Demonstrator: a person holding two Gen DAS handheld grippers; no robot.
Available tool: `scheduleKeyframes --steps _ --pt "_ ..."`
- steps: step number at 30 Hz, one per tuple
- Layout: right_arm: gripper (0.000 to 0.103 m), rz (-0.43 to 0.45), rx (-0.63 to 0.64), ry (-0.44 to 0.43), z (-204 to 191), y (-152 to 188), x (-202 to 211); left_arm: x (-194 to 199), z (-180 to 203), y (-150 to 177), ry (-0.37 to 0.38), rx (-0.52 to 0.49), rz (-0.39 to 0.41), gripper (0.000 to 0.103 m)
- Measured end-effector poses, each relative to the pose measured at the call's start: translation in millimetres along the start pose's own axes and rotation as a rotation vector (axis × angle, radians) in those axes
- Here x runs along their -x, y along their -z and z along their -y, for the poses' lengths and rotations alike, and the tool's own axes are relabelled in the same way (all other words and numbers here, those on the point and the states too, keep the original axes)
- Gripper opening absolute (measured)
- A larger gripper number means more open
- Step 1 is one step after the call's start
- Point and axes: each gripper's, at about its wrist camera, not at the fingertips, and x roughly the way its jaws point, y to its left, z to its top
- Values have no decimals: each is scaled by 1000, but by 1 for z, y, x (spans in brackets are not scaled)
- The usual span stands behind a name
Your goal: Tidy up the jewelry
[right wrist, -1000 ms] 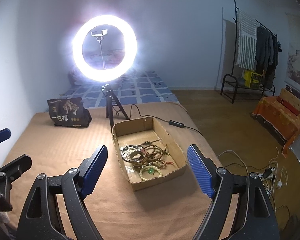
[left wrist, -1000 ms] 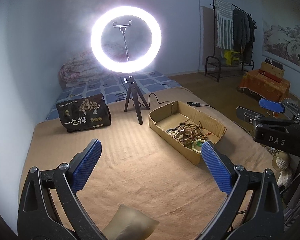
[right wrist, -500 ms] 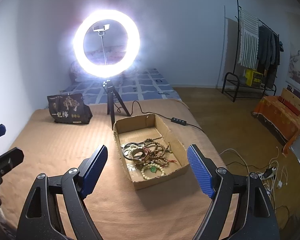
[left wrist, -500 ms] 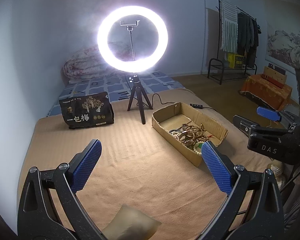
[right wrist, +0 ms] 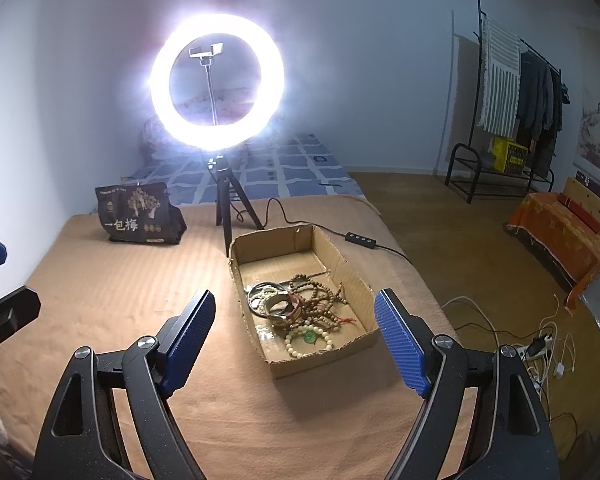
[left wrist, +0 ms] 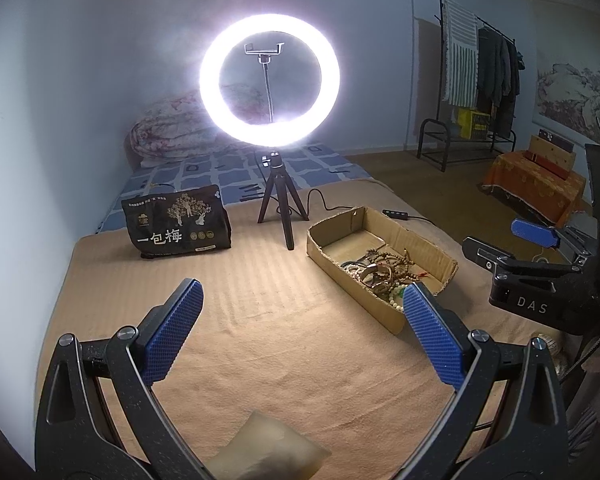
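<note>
Left gripper (left wrist: 300,328) and right gripper (right wrist: 295,332): jaws spread wide, grasping nothing. Cardboard box (right wrist: 352,268) of tangled jewelry (right wrist: 300,308) ahead between right jaws, beyond left gripper's right-hand jaw.

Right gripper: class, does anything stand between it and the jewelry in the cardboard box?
Nothing visible does. The right gripper is open above the blanket, with the jewelry uncovered in the open-topped cardboard box.

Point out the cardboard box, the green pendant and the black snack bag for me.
Cardboard box (right wrist: 352,270): right wrist view, inner right wall.
Green pendant (right wrist: 309,336): right wrist view, its centre.
Snack bag (left wrist: 177,226): left wrist view, front face.
</note>
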Motion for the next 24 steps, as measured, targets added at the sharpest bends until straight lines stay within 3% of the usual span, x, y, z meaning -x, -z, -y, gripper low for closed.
scheduleKeyframes --steps 24 --pt "82 -3 3 -3 -1 2 -1 1 1 -1 0 0 0 102"
